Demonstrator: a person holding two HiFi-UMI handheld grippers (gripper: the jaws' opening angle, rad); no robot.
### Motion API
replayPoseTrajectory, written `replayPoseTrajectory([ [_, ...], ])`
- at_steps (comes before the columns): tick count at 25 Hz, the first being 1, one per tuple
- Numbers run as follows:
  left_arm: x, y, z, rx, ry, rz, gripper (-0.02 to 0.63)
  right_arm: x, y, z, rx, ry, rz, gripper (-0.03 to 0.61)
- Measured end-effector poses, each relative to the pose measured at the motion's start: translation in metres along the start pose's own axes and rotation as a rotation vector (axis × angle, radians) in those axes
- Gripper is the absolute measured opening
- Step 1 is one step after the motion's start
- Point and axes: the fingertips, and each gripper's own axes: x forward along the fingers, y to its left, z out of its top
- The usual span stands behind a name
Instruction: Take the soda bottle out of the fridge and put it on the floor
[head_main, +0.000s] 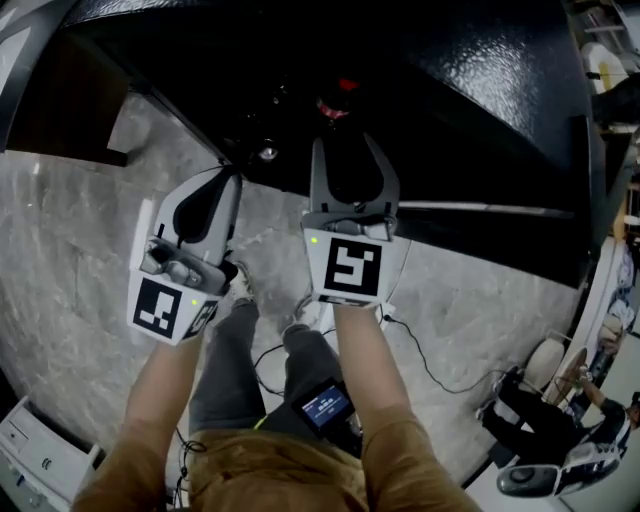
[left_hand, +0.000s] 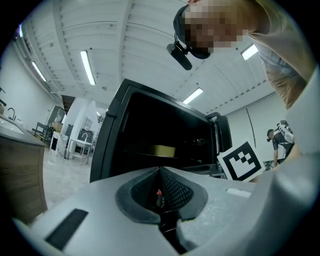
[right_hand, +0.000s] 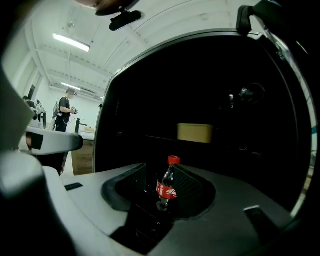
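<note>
The soda bottle (right_hand: 166, 189) stands upright low inside the open black fridge (head_main: 480, 80), red cap on and red label facing out, below a shelf that carries a yellowish box (right_hand: 195, 132). The right tongs (head_main: 347, 145) point almost level into the dark interior with their jaws spread. In the right gripper view the bottle shows in the gap between the pads and neither pad presses on it (from the head view its cap sits just past the jaw tips). The left tongs (head_main: 235, 172) hang beside them at the fridge's lower edge, jaws pressed together at the tips with nothing pinched. Below both hands lies a grey marbled floor (head_main: 80, 250), where a black cable (head_main: 430, 365) trails past the person's shoes. Another person (right_hand: 65, 112) stands far back in the room.
</note>
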Motion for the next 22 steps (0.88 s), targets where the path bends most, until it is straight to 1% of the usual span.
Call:
replayPoseTrajectory([
  [4, 0.004, -0.004, -0.007, 0.002, 0.0, -0.007, 0.002, 0.006, -0.003, -0.009, 0.001, 0.011, 0.004, 0.16],
  [6, 0.007, -0.006, -0.008, 0.0, -0.009, -0.014, 0.002, 0.011, -0.003, -0.017, -0.011, 0.032, 0.015, 0.177],
  [9, 0.013, -0.007, -0.011, -0.015, -0.019, -0.025, 0.002, 0.02, -0.006, -0.024, -0.034, 0.041, 0.007, 0.195],
  [12, 0.018, -0.009, -0.017, -0.002, -0.013, -0.03, 0.002, 0.028, -0.009, -0.028, -0.062, 0.043, 0.004, 0.221],
  [16, 0.023, -0.013, -0.019, 0.015, -0.013, -0.035, 0.002, 0.037, -0.011, -0.028, -0.075, 0.045, 0.018, 0.255],
  [19, 0.024, -0.008, -0.027, 0.022, 0.003, -0.028, 0.002, 0.044, -0.015, -0.032, -0.092, 0.047, 0.02, 0.27],
  [22, 0.022, 0.004, -0.033, 0.034, 0.018, -0.005, 0.002, 0.058, -0.018, -0.038, -0.092, 0.046, 0.025, 0.281],
])
